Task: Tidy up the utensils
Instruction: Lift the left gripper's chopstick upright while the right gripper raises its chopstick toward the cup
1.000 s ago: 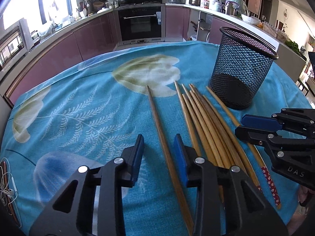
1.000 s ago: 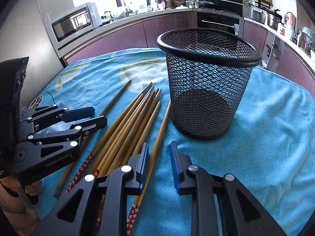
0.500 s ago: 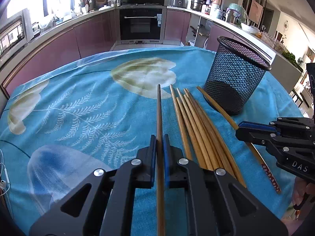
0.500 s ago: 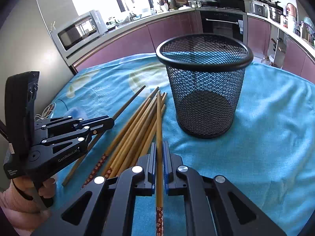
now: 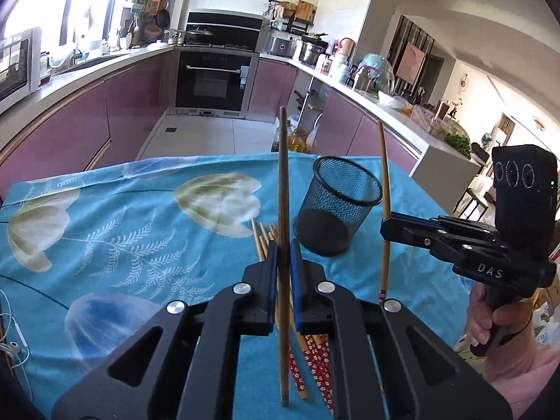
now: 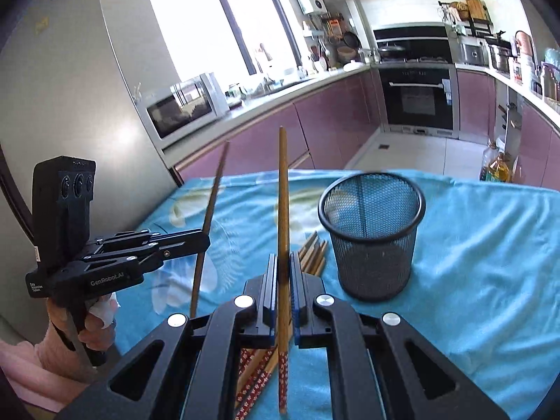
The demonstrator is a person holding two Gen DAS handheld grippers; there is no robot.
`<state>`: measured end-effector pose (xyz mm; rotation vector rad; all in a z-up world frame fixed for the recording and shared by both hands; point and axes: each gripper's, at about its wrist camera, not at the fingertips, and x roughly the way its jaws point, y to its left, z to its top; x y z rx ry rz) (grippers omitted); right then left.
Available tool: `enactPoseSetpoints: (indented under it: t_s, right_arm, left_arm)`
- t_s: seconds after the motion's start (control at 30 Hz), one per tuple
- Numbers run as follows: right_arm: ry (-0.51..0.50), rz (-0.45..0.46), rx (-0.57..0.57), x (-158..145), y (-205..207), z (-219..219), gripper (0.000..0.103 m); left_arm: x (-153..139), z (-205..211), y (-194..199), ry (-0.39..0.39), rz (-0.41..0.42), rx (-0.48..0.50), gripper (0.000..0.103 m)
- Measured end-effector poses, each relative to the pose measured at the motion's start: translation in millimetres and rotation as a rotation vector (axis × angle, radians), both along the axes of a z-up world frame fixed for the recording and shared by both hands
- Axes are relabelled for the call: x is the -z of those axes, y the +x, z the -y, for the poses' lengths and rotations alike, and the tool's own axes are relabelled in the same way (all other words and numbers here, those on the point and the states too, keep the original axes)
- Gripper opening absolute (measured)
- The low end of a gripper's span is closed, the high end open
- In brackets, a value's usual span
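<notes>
My left gripper (image 5: 283,248) is shut on a dark brown chopstick (image 5: 282,182), held upright above the table. My right gripper (image 6: 282,260) is shut on a lighter chopstick with a red patterned end (image 6: 282,203), also raised upright. Each gripper shows in the other's view: the right gripper (image 5: 386,225) beside the basket, the left gripper (image 6: 204,239) at the left. The black mesh basket (image 5: 337,206) stands empty on the blue floral cloth, also in the right wrist view (image 6: 372,238). Several more chopsticks (image 5: 262,236) lie on the cloth left of the basket.
The table's blue cloth (image 5: 105,238) ends at a far edge with the kitchen floor beyond. Purple cabinets, an oven (image 5: 213,82) and a microwave (image 6: 182,108) line the room. White earphones (image 5: 14,346) lie at the cloth's left edge.
Both grippers closed on one chopstick each, then lifted and tipped them upright above the table. The basket and the other chopsticks have stayed put.
</notes>
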<state>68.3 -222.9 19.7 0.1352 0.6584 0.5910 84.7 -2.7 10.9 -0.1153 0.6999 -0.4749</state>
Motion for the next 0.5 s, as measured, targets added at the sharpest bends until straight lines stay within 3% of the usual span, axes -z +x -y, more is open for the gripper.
enactPoseSetpoints:
  t_s: [0.17,0.5]
  right_arm:
    - [0.025,0.066,0.004,-23.0,0.4,6.7,0.006]
    - [0.030,0.192,0.034,-70.8,10.9,20.2,0.006]
  left_arm:
    - [-33.6,-3.5,-12.0,-0.079,0.062,0.030,0.008]
    - [-98.7,16.1,-0.9,-0.157,0.220,0.039,0.008]
